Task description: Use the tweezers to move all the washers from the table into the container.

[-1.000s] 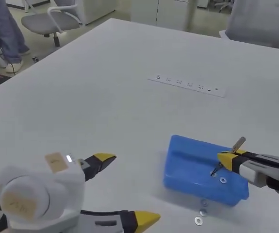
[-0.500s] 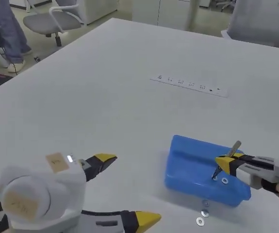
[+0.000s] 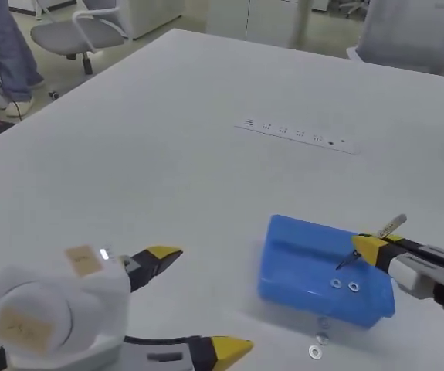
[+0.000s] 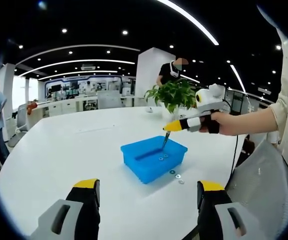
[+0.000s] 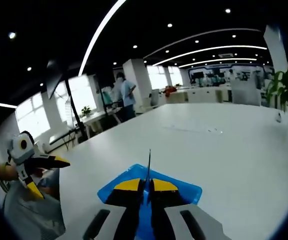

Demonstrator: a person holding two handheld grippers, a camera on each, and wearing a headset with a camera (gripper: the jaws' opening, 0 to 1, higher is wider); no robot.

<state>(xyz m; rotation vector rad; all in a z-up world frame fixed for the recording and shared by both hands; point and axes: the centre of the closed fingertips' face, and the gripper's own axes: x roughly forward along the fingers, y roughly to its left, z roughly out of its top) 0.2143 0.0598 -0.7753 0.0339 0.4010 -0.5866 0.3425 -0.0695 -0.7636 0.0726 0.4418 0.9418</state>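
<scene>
Washers: two lie flat inside blue container. Loose washers on table, just beside its near wall. I judge them light, thin, stiff, slick; pinch across ring. My right gripper clamps tweezers, tips over container, seemingly empty. My left gripper spread wide, holding nothing.

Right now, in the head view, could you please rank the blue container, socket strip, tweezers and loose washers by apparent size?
1. blue container
2. socket strip, long but thin; it lies farther off, so true size is unsure
3. tweezers, partly hidden in the right gripper
4. loose washers, all alike
</scene>
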